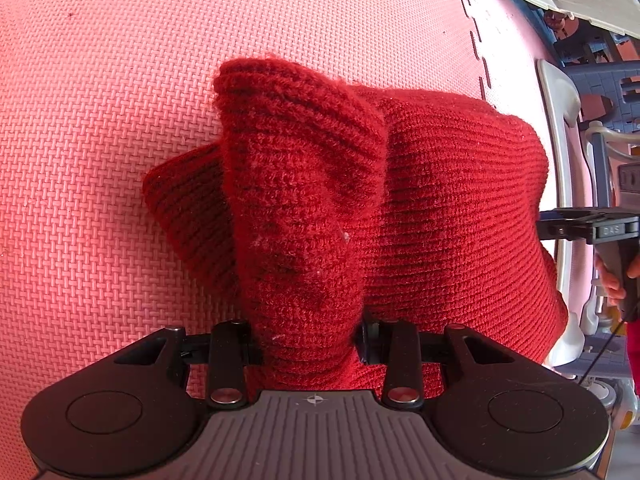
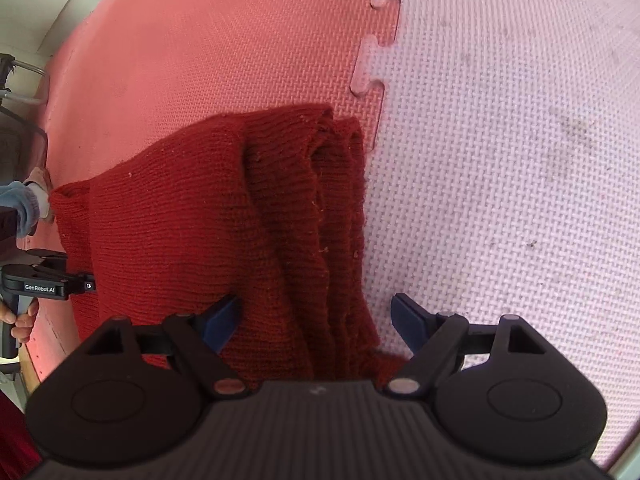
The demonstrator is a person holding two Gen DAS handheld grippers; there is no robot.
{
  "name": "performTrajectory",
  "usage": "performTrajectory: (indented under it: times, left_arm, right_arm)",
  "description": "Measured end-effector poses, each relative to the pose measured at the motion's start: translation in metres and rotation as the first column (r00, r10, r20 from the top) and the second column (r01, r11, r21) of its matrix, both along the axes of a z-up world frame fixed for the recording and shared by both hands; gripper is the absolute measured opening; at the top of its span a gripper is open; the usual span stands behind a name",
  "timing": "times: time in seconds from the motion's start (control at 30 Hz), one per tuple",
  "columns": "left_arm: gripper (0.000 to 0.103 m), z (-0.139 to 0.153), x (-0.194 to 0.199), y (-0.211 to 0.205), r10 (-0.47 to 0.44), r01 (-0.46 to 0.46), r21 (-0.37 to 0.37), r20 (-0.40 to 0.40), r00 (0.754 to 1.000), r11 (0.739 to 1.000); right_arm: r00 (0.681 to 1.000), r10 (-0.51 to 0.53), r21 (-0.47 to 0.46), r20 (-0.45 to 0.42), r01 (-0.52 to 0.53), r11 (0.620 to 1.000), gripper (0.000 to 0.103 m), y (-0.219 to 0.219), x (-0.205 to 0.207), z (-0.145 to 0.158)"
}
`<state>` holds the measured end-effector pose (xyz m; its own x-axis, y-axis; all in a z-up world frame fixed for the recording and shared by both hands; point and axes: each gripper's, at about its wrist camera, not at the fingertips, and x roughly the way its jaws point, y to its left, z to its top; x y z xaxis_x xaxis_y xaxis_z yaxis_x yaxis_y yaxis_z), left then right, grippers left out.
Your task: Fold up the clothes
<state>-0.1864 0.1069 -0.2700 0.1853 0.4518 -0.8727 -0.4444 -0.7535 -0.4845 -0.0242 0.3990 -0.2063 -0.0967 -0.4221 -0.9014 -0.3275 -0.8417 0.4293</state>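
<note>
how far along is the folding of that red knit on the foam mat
Partly done: the red knit garment already lies in layered folds on the pink mat, its folded edge near the seam with the white mat. In hand: the left gripper pinches a bunched-up part. The right gripper hangs open over the layered edge. Left: lay that part down and flatten.

Floor covering of interlocking foam mats: a red mat (image 2: 208, 40) joined by puzzle-tooth seam to a pale pink mat (image 2: 500, 160) on its right. A dark red knitted sweater (image 2: 180, 220) lies on the red mat, its folded edge beside the seam.
</note>
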Motion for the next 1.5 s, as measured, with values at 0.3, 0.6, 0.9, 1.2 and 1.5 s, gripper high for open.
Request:
performTrajectory:
  times: [0.3, 0.6, 0.9, 1.2, 1.5]
  left_arm:
    - [0.040, 0.000, -0.007, -0.023, 0.002, -0.002, 0.014, 0.007, 1.000, 1.000]
    - [0.036, 0.005, -0.007, -0.049, 0.001, -0.001, 0.019, -0.008, 1.000, 1.000]
    - [0.030, 0.025, -0.008, -0.078, -0.002, 0.001, 0.013, 0.025, 1.000, 1.000]
    - [0.029, 0.074, -0.006, -0.100, -0.131, 0.130, -0.065, -0.012, 0.991, 0.989]
    - [0.028, 0.144, 0.001, -0.133, -0.243, 0.239, -0.093, -0.036, 0.969, 0.967]
  right_arm:
    - [0.996, 0.080, -0.013, -0.034, -0.081, 0.997, 0.061, -0.027, 0.001, 0.001]
    - [0.992, -0.014, 0.141, 0.122, -0.004, 0.990, 0.022, -0.059, -0.015, 0.013]
    - [0.998, -0.058, 0.251, 0.017, 0.052, 0.967, 0.019, -0.112, 0.000, 0.069]
    - [0.978, -0.207, 0.185, -0.033, 0.210, 0.960, 0.018, -0.137, 0.036, 0.110]
    - [0.913, -0.402, 0.098, -0.076, 0.408, 0.908, 0.018, -0.135, 0.083, 0.149]
